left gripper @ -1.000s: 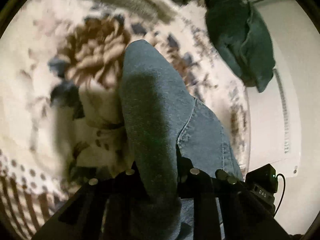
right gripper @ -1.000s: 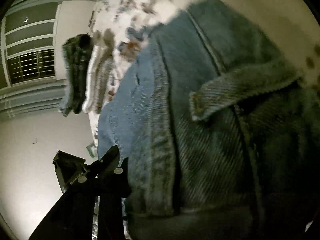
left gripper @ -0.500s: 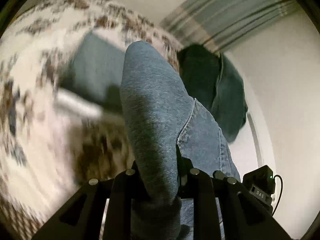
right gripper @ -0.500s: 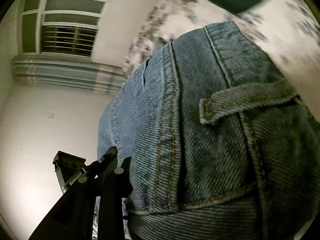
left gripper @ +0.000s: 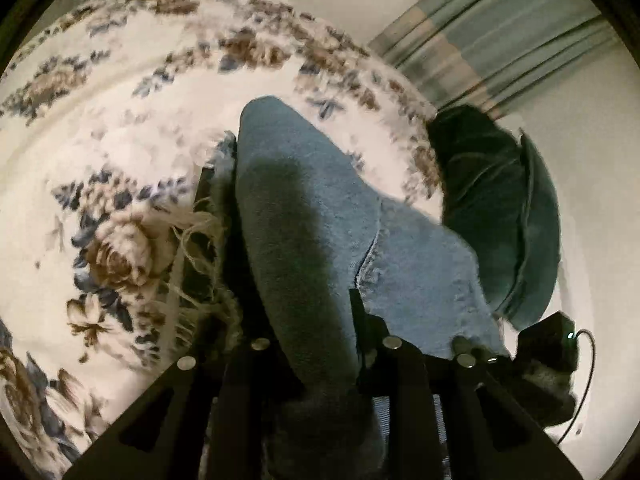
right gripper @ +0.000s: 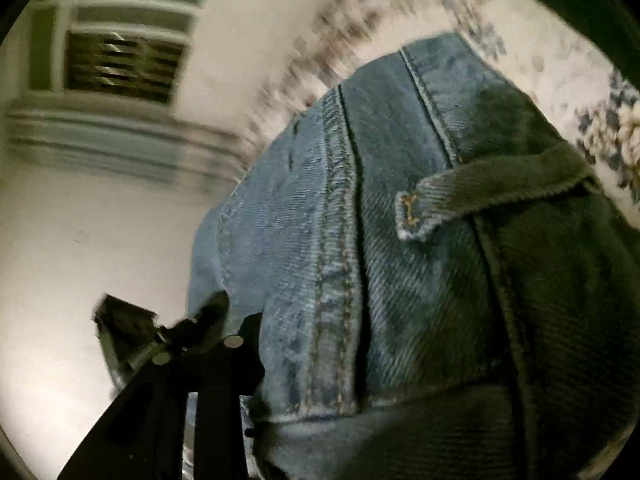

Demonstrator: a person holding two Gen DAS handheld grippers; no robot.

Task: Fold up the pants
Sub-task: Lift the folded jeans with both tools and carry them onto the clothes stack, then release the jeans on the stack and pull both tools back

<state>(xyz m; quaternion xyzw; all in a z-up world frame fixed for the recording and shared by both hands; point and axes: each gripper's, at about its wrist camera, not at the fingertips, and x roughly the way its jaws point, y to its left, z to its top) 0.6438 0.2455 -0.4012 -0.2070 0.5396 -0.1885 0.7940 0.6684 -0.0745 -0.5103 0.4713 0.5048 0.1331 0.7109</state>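
Note:
The blue denim pants (left gripper: 312,240) bulge up between the fingers of my left gripper (left gripper: 316,320), which is shut on a fold of a leg; a frayed hem (left gripper: 196,248) hangs at the left. In the right wrist view my right gripper (right gripper: 360,380) is shut on the pants' waistband (right gripper: 340,280), with a belt loop (right gripper: 480,196) standing out. The denim hides the right finger; only the left finger (right gripper: 216,368) shows. The pants hang over a floral bedspread (left gripper: 120,120).
A dark green garment (left gripper: 500,208) lies on the bed edge to the right of the pants. A curtain (left gripper: 500,40) and pale wall are behind. In the right wrist view a barred window (right gripper: 124,64) is at upper left.
Both grippers have swung with the denim still clamped. The left view now looks down on the floral bedspread and the frayed hem has come into sight. The right view is motion-blurred.

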